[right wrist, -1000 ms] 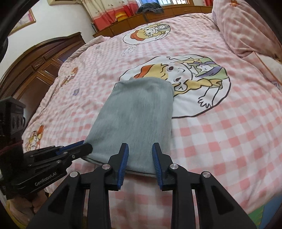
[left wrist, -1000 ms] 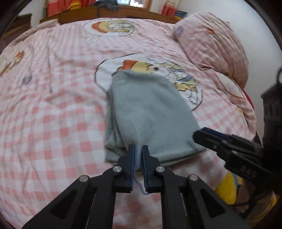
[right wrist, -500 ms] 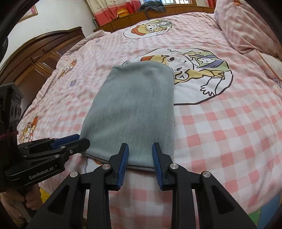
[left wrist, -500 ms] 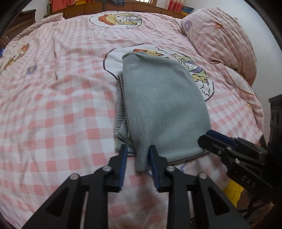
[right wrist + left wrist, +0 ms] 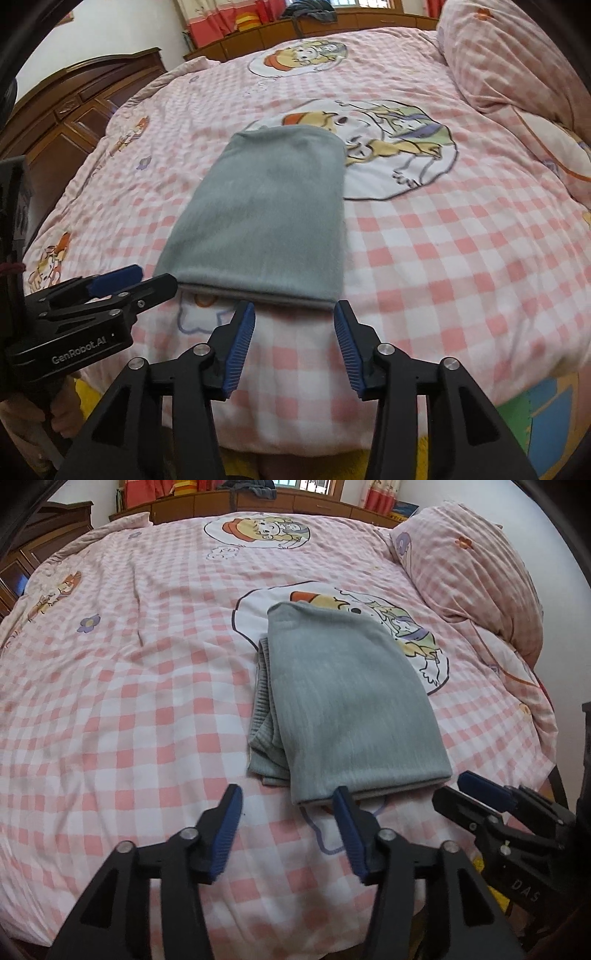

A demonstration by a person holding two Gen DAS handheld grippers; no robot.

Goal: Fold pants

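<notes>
On bedspread (image 5: 122, 716): folded pants (image 5: 347, 716).

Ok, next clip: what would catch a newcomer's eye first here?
The folded grey pants lie flat in the middle of the bed, partly over a round cartoon print on the pink checked bedspread. Both claws sit at its near edge with nothing between their blue pads: the left claw and the right claw, whose jaws have just been opening. A matching pink pillow is piled at the right.
</notes>
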